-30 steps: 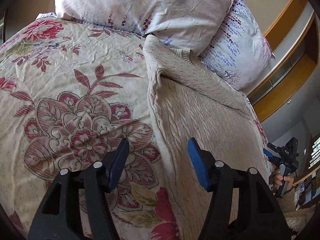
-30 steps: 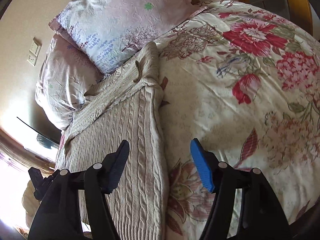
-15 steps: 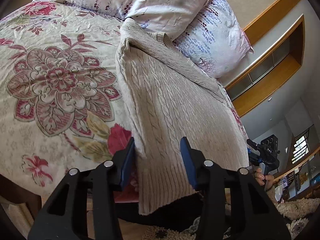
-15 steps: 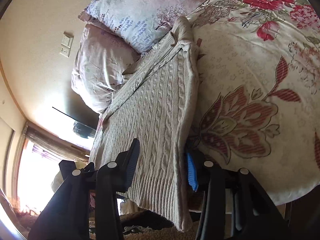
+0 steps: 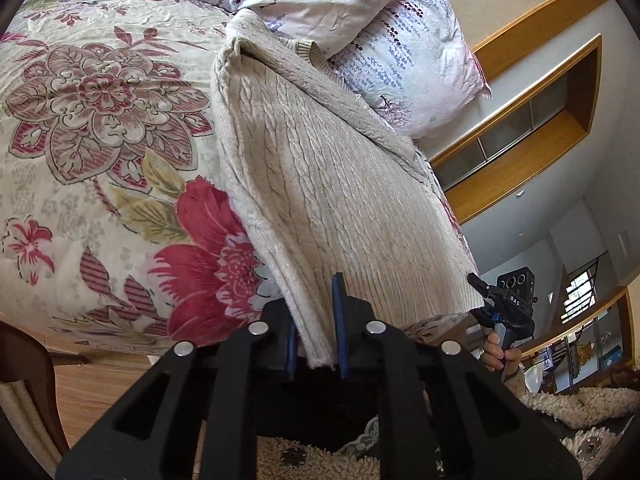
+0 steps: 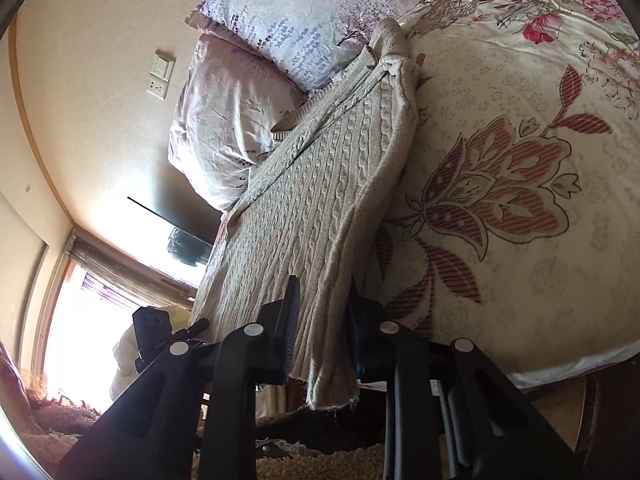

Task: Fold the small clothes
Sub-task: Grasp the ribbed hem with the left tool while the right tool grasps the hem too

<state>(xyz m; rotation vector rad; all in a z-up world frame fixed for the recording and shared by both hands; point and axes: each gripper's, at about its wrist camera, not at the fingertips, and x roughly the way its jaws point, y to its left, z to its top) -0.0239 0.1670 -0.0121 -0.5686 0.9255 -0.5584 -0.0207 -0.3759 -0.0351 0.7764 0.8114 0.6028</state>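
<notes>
A beige cable-knit sweater [image 5: 320, 184] [image 6: 320, 200] lies lengthwise on the flowered bedspread [image 5: 100, 120] [image 6: 520, 160], its hem hanging over the bed's near edge. My left gripper [image 5: 316, 308] is closing on one hem corner, and the knit fills the gap between its blue pads. My right gripper [image 6: 324, 292] is closing on the other hem corner, with the folded edge pinched between its pads. Each gripper also shows in the other's view: the right gripper [image 5: 500, 300] with a hand below it, and the left gripper [image 6: 160, 332].
Two flowered pillows [image 5: 400, 52] [image 6: 300, 20] lean at the head of the bed, touching the sweater's collar. A wooden wall shelf [image 5: 520, 140] is beyond. Fluffy fabric [image 5: 320, 464] and wooden floor lie below. A bright window [image 6: 80, 320] is at the left.
Both grippers drew back from over the bed to its near edge and sank. Their jaws narrowed from wide open onto the sweater's two hem corners.
</notes>
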